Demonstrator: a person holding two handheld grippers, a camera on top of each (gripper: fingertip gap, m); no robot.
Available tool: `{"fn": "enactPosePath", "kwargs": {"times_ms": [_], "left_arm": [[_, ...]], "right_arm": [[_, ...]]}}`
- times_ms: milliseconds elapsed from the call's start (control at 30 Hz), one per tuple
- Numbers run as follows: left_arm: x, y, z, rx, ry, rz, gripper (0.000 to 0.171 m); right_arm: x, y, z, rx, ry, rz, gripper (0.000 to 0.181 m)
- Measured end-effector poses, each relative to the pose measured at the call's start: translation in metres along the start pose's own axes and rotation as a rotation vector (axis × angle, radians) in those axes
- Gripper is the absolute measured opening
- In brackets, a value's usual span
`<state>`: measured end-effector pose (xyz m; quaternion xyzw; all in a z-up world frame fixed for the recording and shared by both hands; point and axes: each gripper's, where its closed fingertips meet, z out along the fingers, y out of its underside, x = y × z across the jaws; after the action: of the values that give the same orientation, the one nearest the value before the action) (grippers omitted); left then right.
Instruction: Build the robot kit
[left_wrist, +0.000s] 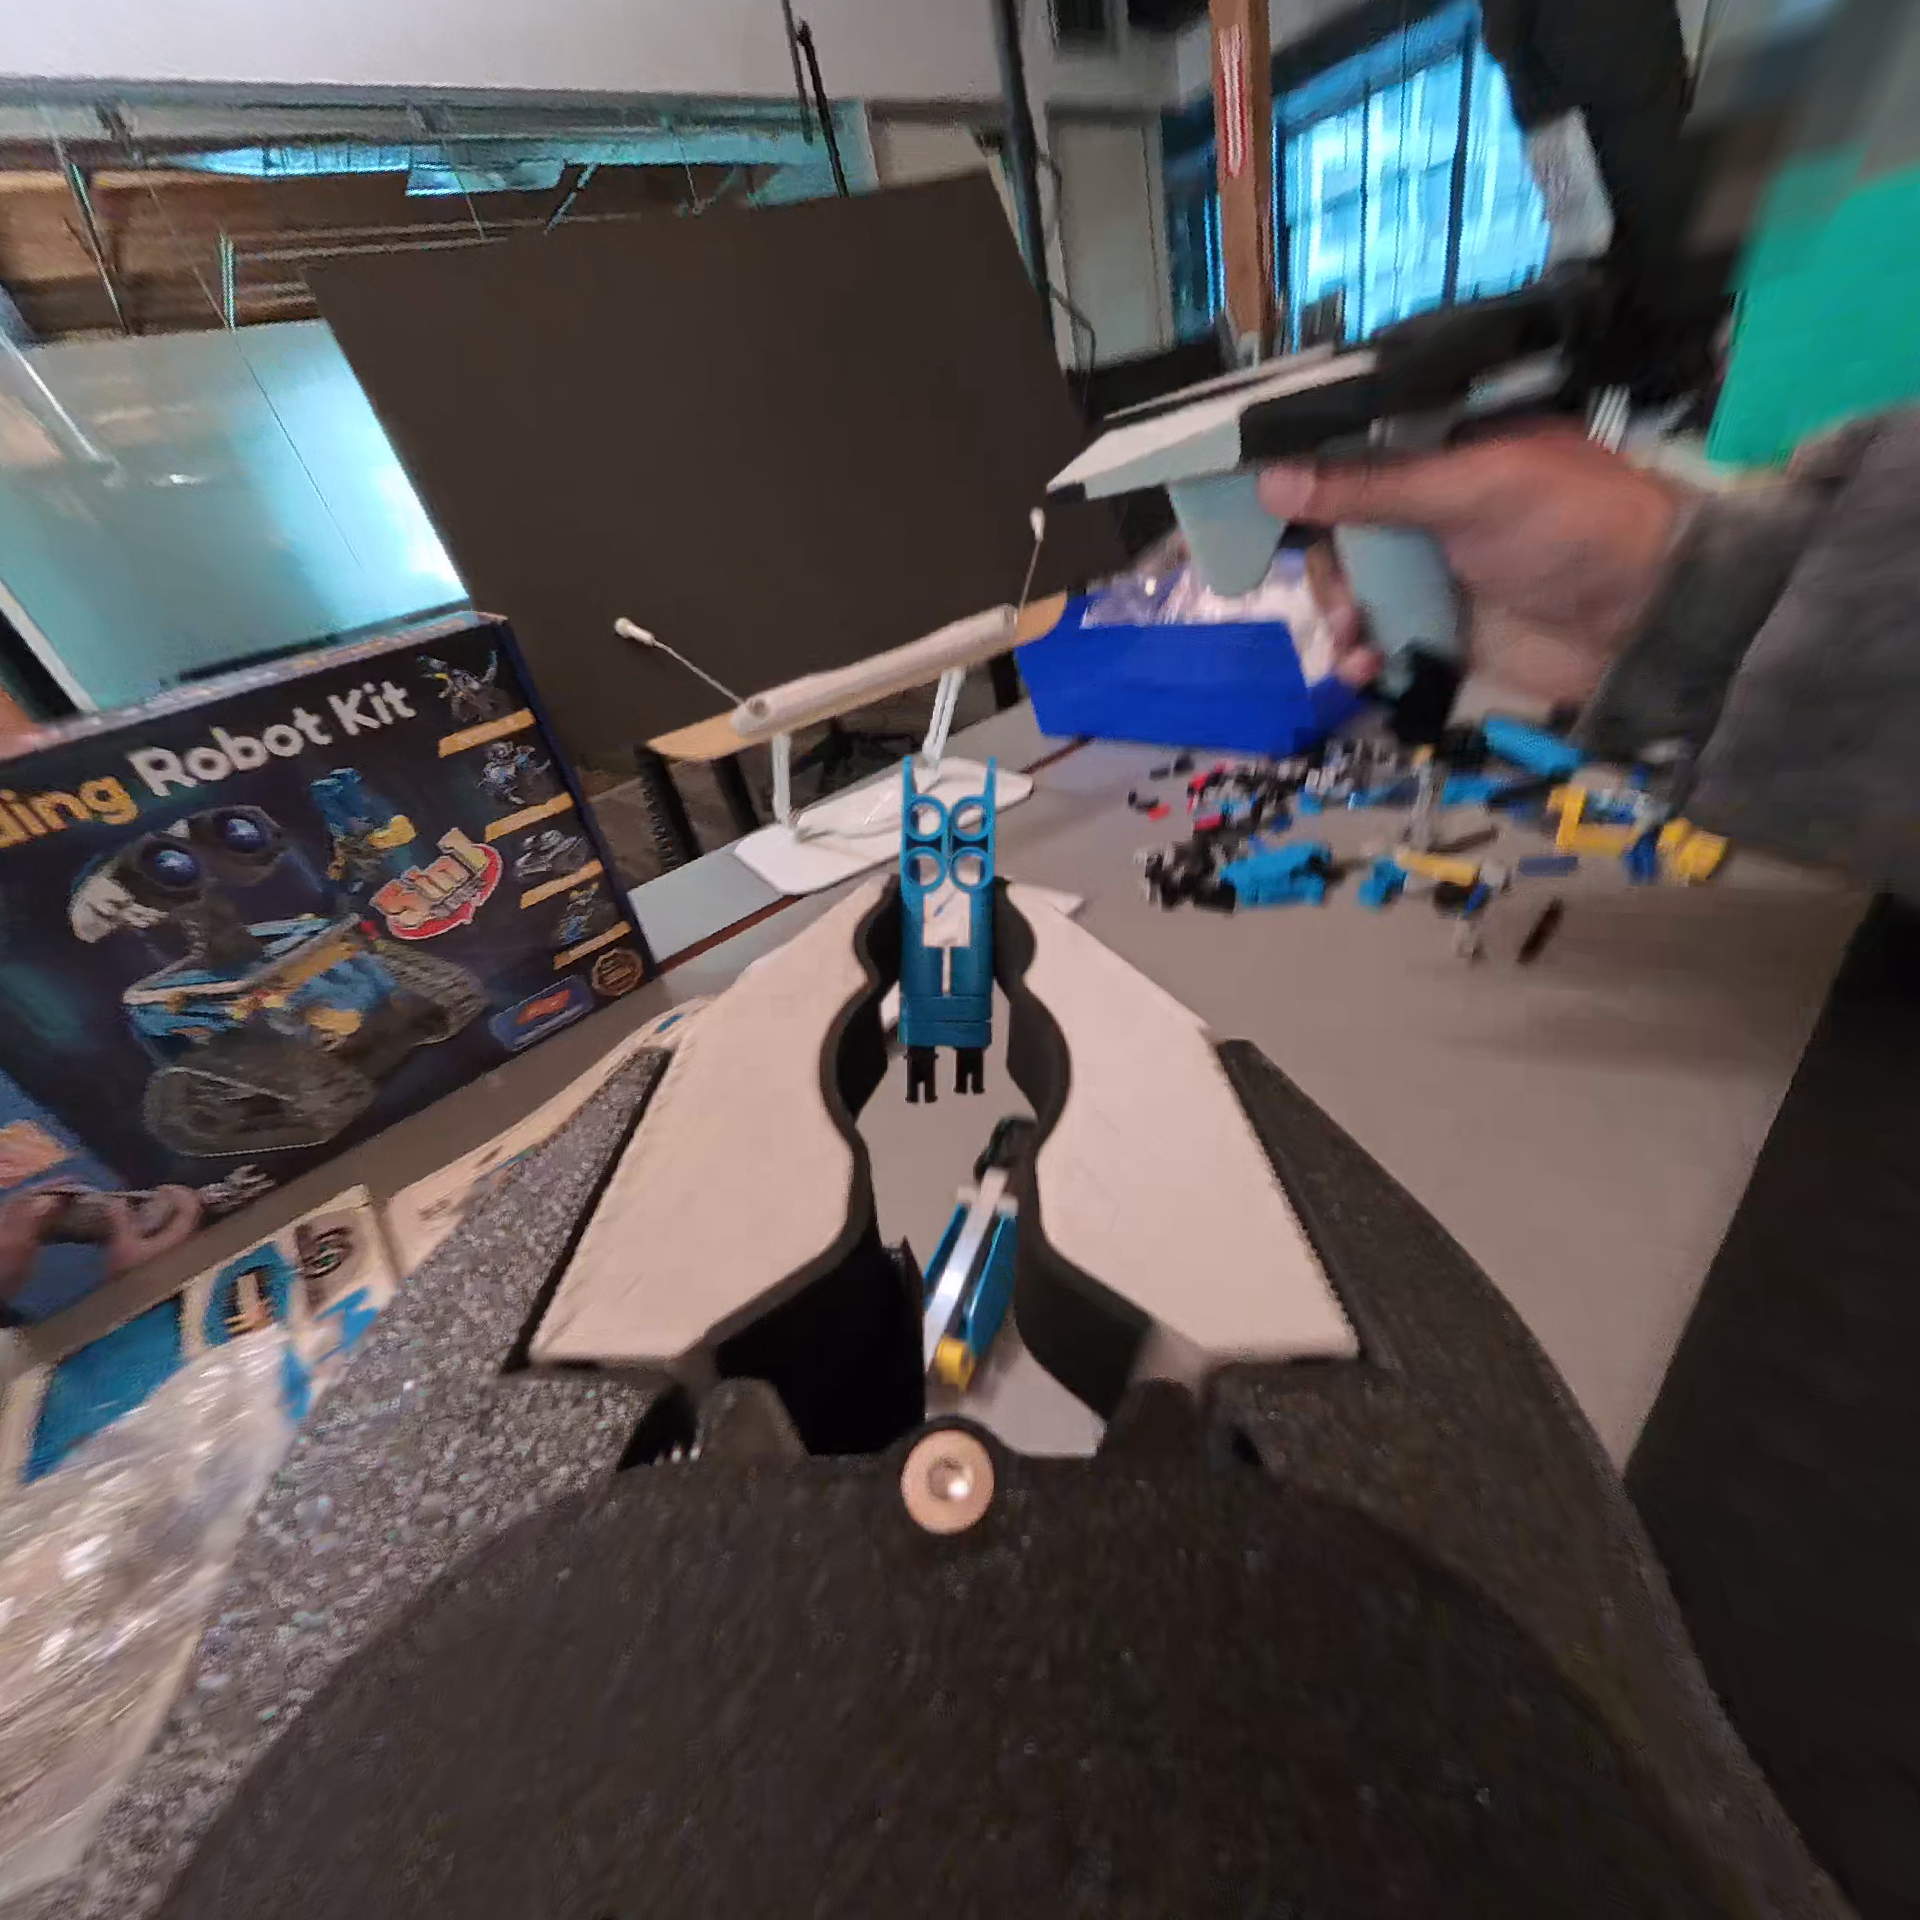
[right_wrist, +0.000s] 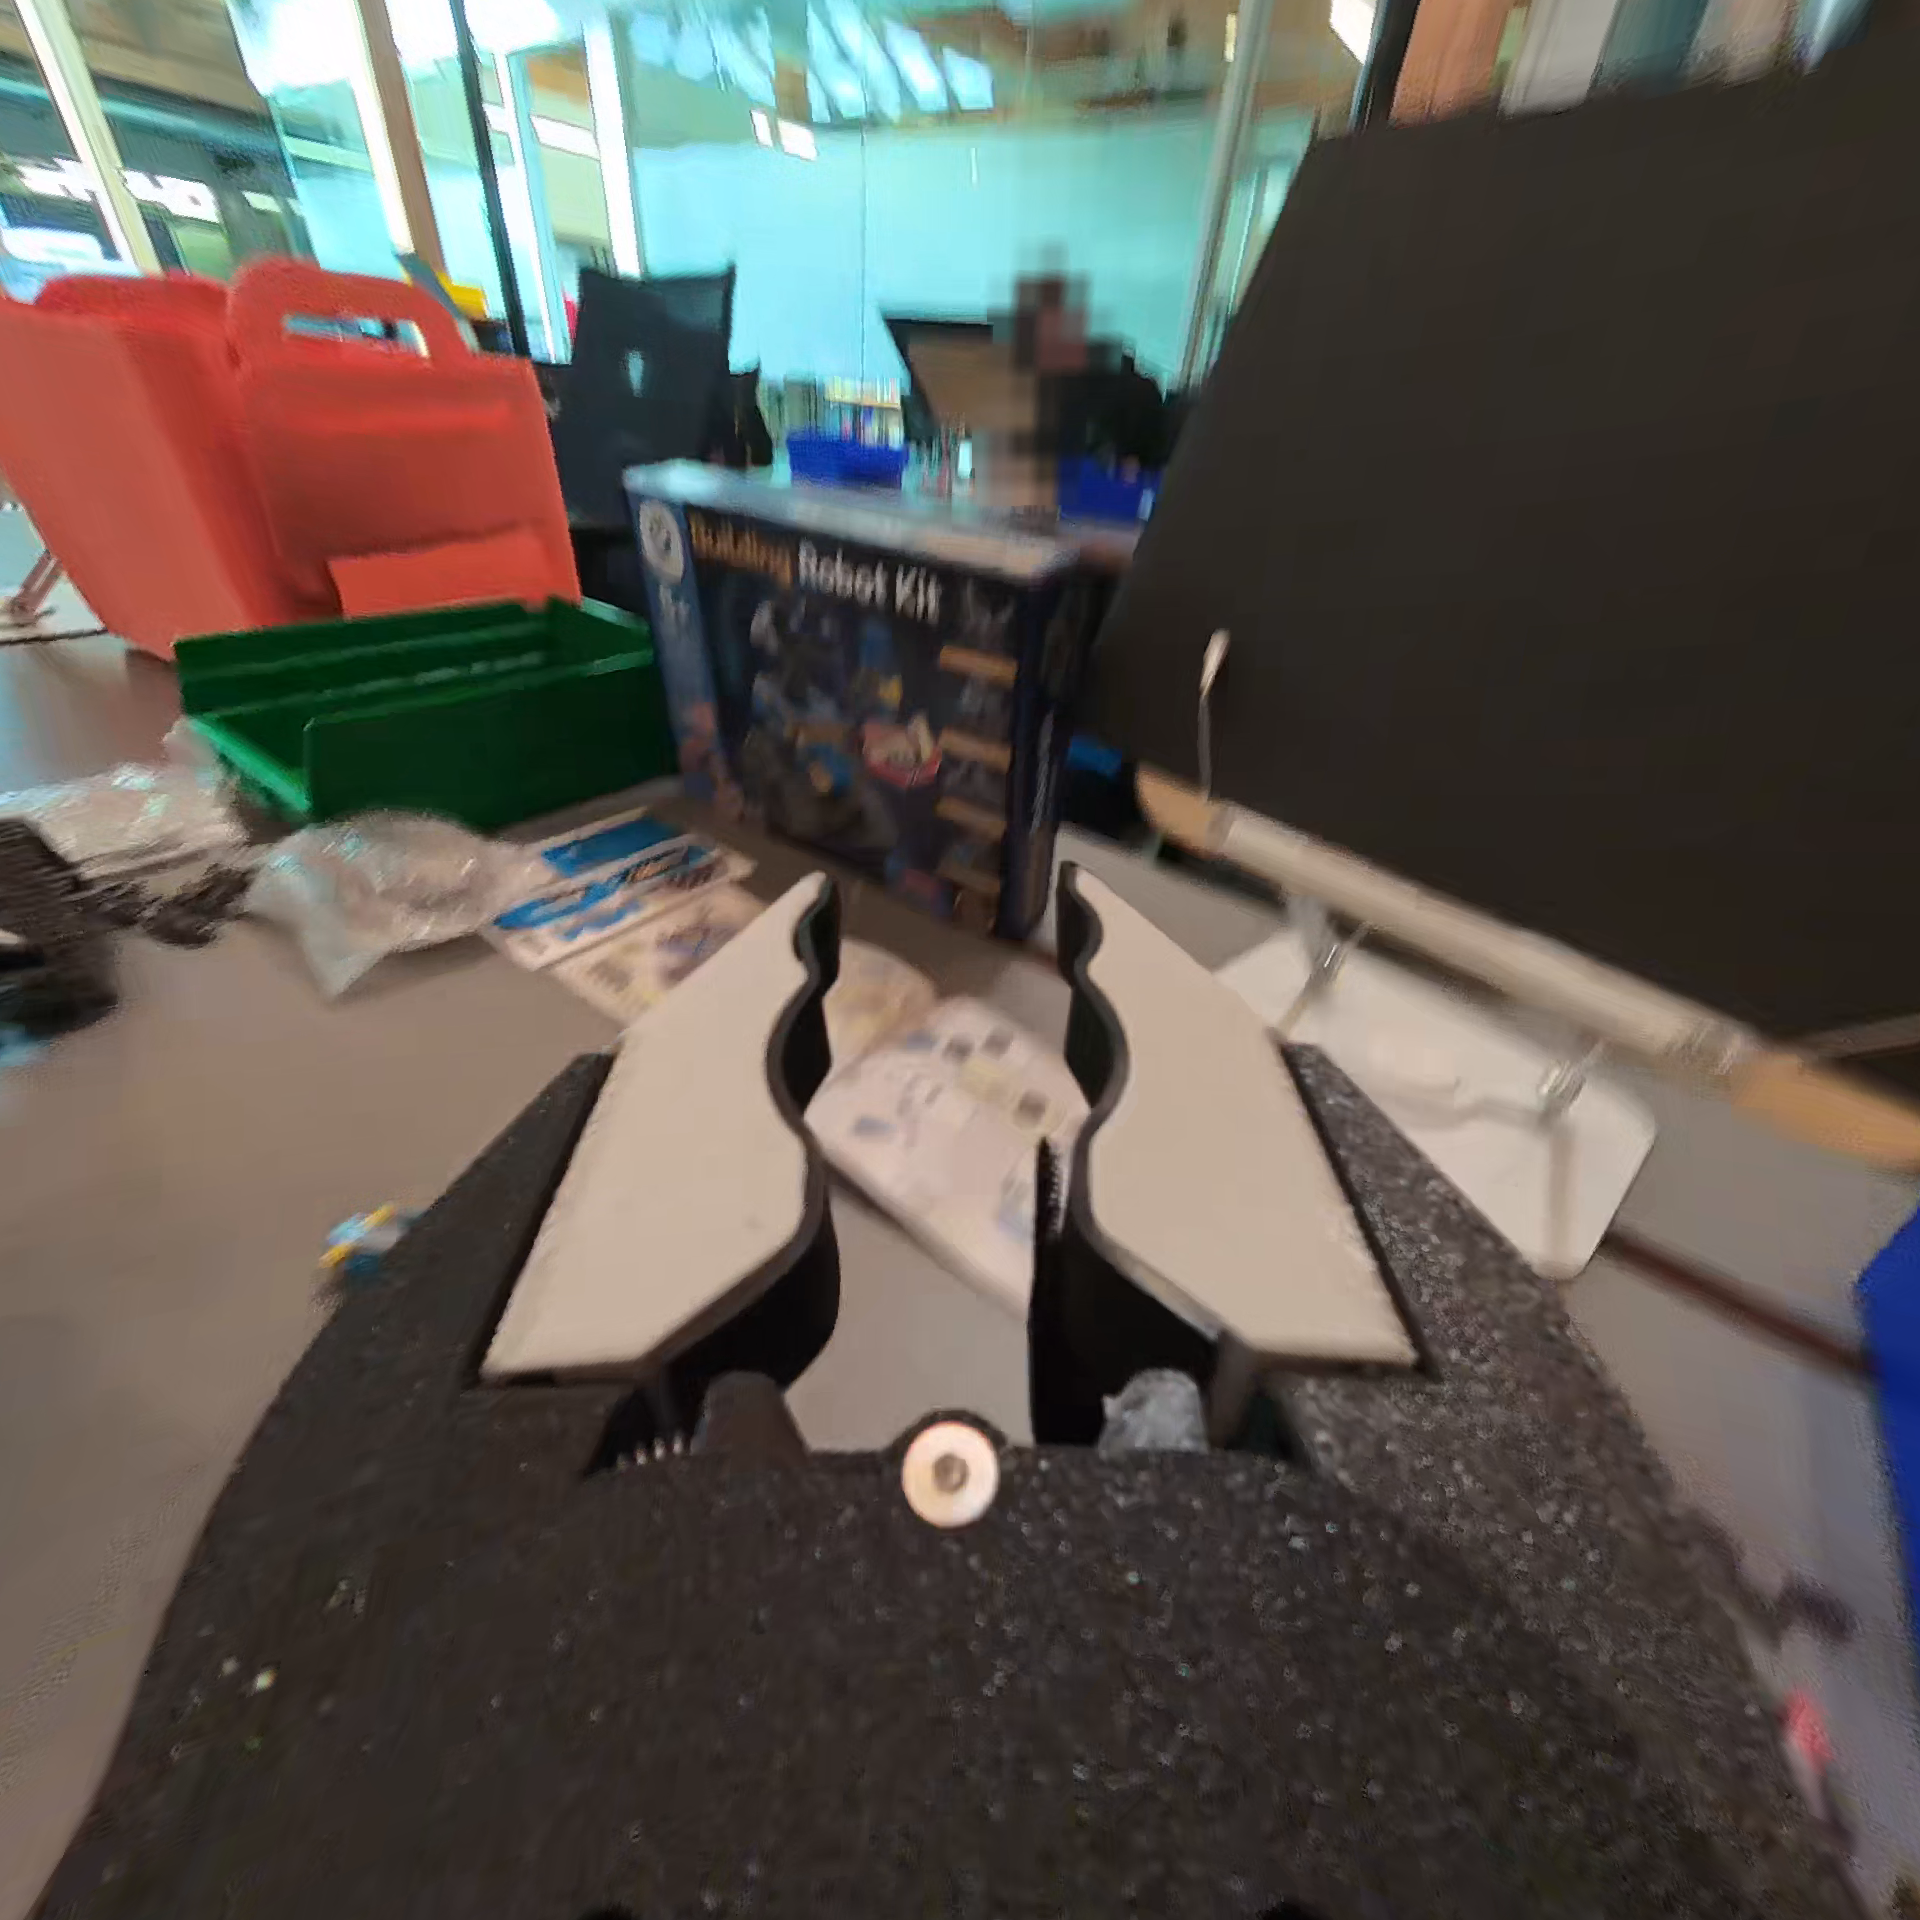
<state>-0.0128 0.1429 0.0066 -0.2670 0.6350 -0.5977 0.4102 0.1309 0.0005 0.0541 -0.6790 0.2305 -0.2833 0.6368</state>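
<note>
My left gripper (left_wrist: 948, 914) is shut on a blue brick assembly (left_wrist: 948, 914) with round holes at its top and two black pegs at its bottom, held upright above the grey table (left_wrist: 1403, 1091). A small blue, white and yellow piece (left_wrist: 971, 1288) lies on the table under the jaws. My right gripper shows in the left wrist view (left_wrist: 1081, 483) at upper right, held in a person's hand (left_wrist: 1475, 540), up in the air. In its own view my right gripper (right_wrist: 945, 909) is open and empty above an instruction sheet (right_wrist: 945, 1122).
A pile of loose blue, black and yellow bricks (left_wrist: 1455, 831) lies at the right before a blue bin (left_wrist: 1174, 675). A dark kit box (left_wrist: 291, 914) (right_wrist: 862, 707) stands left. A green tray (right_wrist: 436, 707), an orange case (right_wrist: 260, 447), plastic bags (right_wrist: 384, 883) and a white stand (right_wrist: 1455, 1101) sit around. My hands' fingertips stand some 20 cm from each other.
</note>
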Motion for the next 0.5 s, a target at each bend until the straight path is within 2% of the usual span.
{"fn": "enactPosePath", "kwargs": {"times_ms": [100,167,233,300,400,500], "left_arm": [[-0.025,-0.018,0.023,0.085,0.000,-0.151,0.016],[-0.040,-0.025,0.044,0.131,0.017,-0.219,0.016],[-0.062,-0.023,0.068,0.133,-0.005,-0.268,0.016],[-0.088,-0.012,0.087,0.097,-0.064,-0.330,0.016],[-0.110,0.012,0.096,0.064,-0.099,-0.428,0.016],[-0.102,0.041,0.092,0.038,-0.094,-0.476,0.016]], "right_arm": [[0.040,-0.030,0.020,0.167,0.127,-0.071,0.048],[0.058,-0.028,0.035,0.216,0.173,0.005,0.052],[0.054,0.001,0.056,0.151,0.080,0.162,0.065],[0.048,0.046,0.071,0.019,0.041,0.284,0.074],[0.035,0.092,0.074,-0.167,0.017,0.317,0.060],[0.040,0.111,0.064,-0.247,0.081,0.248,0.043]]}}
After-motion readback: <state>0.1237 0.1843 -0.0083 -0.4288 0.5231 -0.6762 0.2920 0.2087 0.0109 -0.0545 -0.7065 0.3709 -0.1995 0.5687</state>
